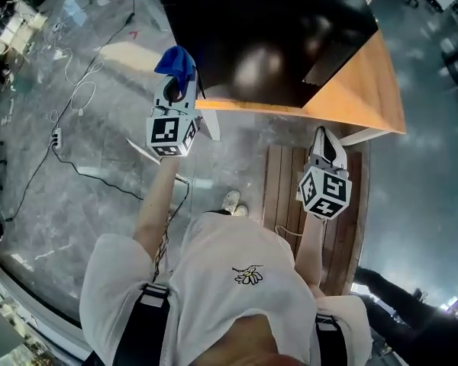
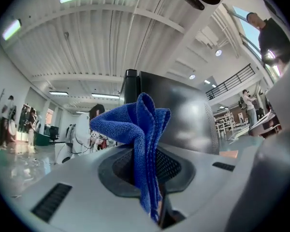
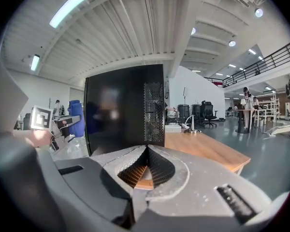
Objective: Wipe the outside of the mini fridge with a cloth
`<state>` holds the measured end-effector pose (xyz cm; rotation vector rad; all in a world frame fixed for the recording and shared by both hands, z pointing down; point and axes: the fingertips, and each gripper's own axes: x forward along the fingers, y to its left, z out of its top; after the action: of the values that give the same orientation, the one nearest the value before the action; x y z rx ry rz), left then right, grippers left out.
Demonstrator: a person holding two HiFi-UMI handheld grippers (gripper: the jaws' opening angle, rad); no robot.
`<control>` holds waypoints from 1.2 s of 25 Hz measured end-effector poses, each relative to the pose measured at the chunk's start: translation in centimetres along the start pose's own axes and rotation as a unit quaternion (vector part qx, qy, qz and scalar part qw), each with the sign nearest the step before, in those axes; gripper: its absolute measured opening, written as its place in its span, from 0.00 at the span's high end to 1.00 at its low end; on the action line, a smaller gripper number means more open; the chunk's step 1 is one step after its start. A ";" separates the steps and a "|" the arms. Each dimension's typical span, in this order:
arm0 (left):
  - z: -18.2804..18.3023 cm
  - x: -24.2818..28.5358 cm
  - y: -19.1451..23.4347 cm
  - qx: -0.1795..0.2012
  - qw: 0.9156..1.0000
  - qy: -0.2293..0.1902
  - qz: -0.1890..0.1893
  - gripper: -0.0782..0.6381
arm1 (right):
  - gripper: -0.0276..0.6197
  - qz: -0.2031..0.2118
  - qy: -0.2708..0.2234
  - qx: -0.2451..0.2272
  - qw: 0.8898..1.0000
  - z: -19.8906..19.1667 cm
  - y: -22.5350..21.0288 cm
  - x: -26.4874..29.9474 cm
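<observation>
Left gripper [image 1: 177, 91] is up by the near-left corner of the fridge [image 1: 267, 36], its fingers [image 2: 176, 167] clamped tight on a blue cloth [image 2: 141, 124], with the bunched end flopping free above the tips and not yet on the black side panel. The fridge stands on the wooden table [image 1: 370, 90], glossy face towards us. Right gripper [image 1: 325, 139] hangs low near the table's edge, well apart from the fridge. Its fingers [image 3: 162, 166] are closed tip to tip with nothing between them. Now the worries: only a thin fold of cloth is pinched, so a hard drag across the panel might tug it loose. If the loose end folds away, the bare finger tips could scrape that shiny finish. With the right gripper not bracing the fridge, a firm push might slide it along the table. And watch the cables [image 1: 69, 90] trailing over the floor [image 1: 99, 189] on the left, a snag if the person steps round.
</observation>
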<state>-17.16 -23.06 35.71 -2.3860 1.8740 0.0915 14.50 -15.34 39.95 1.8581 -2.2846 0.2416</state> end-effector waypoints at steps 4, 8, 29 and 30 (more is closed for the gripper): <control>-1.2 -0.2 3.0 -0.001 0.999 0.010 0.039 0.81 | 0.94 0.000 -0.001 -0.004 1.000 0.3 0.1 0.2; -2.2 0.4 3.8 0.007 0.999 0.031 0.044 0.81 | 0.94 0.001 0.003 -0.006 1.000 0.2 0.3 0.6; -1.4 5.8 -13.0 -0.015 0.990 0.024 -0.140 0.81 | 0.94 -0.012 0.003 -0.007 1.000 -0.1 -0.3 -0.6; -1.4 6.2 -14.3 -0.016 0.988 0.024 -0.153 0.81 | 0.94 -0.015 0.003 -0.008 1.000 -0.2 -0.6 -0.8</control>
<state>-1.81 -25.85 37.04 -2.6867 1.5091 0.0377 15.25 -14.65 39.91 1.8808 -2.2467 0.2240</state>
